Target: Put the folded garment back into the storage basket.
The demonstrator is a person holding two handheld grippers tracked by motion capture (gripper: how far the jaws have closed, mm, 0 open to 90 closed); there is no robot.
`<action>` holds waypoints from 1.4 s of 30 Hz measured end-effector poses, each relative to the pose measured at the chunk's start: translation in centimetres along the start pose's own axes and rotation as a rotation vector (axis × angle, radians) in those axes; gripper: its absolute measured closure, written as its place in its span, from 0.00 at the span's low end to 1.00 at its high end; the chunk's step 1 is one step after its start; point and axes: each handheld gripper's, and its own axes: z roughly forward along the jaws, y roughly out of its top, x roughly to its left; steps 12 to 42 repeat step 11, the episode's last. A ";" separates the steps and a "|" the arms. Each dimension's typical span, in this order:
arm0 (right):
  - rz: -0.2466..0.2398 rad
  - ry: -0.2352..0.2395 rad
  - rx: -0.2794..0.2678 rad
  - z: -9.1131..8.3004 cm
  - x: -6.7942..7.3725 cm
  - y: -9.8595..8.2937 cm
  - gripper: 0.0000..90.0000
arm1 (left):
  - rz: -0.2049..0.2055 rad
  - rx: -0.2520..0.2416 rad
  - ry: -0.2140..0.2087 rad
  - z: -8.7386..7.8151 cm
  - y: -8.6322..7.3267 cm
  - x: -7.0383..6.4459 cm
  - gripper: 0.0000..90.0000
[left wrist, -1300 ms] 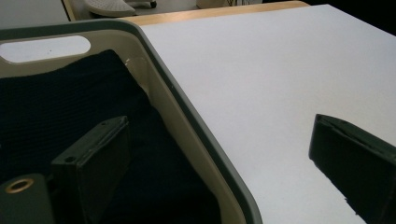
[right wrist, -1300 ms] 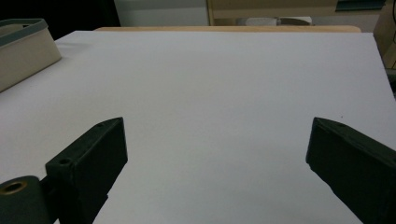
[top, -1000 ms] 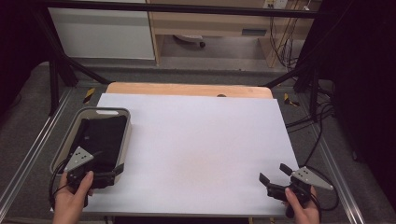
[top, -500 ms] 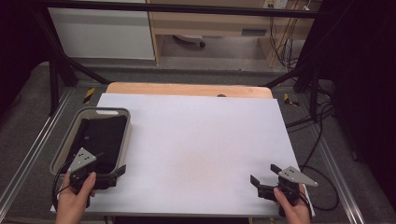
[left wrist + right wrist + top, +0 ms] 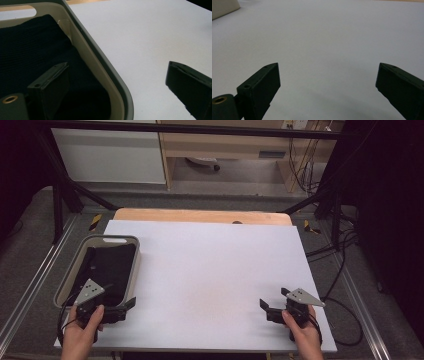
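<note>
Beige tray (image 5: 133, 270) at table left holds folded black cloth (image 5: 107, 270).

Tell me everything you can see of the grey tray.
The tray is a rounded rectangle that looks like plastic, grey outside, cream inside, with a slot handle at its far end. It lies flat at the left edge of the white table. A dark folded cloth fills it. The open left tool straddles its near right rim.
</note>
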 end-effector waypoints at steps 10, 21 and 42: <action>-0.016 -0.016 0.000 0.2 0.3 -0.2 0.06 | 0.014 -0.018 -0.023 0.0 0.4 -0.9 0.07; -0.014 -0.016 0.005 0.3 0.2 -0.2 0.06 | 0.019 -0.025 -0.027 -0.1 0.5 -1.3 0.07; -0.014 -0.016 0.005 0.3 0.2 -0.2 0.06 | 0.019 -0.025 -0.027 -0.1 0.5 -1.3 0.07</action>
